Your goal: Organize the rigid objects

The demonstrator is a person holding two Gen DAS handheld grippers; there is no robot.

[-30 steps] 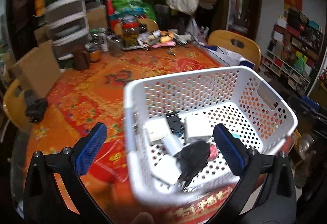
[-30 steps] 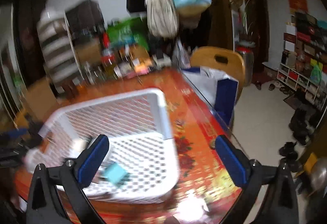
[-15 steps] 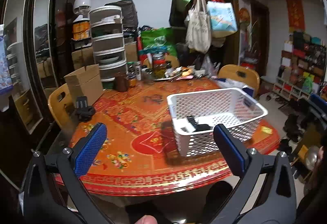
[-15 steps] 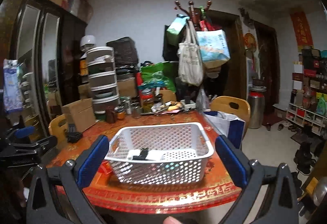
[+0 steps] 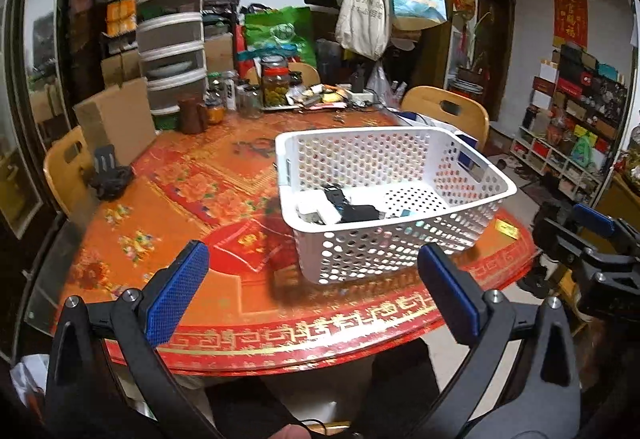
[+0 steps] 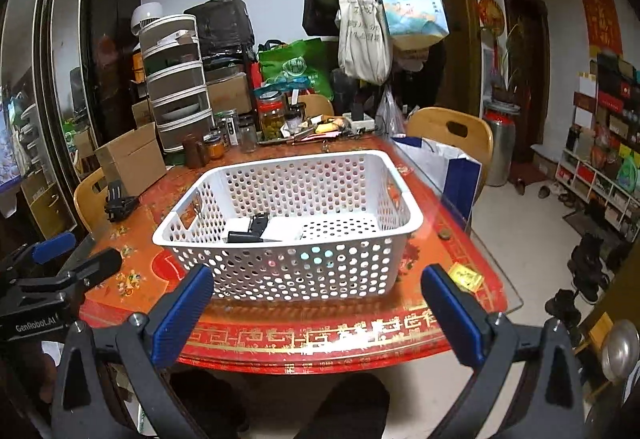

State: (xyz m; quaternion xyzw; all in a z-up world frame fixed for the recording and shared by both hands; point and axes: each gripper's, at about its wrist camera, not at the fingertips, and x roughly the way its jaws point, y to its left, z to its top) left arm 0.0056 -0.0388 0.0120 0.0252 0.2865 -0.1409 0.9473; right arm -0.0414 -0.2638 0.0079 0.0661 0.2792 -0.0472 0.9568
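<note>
Left hand-held gripper (image 5: 314, 285), right hand-held gripper (image 6: 318, 303): jaws spread wide, empty, off the near edge. White perforated basket (image 6: 304, 271) on red tabletop (image 6: 424, 311): white and black devices (image 6: 262, 229) piled at its left end. Glass jars (image 6: 272, 115) at the far edge.

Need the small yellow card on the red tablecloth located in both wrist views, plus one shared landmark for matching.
Left wrist: the small yellow card lies right of centre, near the table's right edge, just right of the white perforated plastic basket.
Right wrist: the card lies lower right, near the table's front edge, right of the basket.
Shared landmark: the basket, with the card off its right front corner in both views.
</note>
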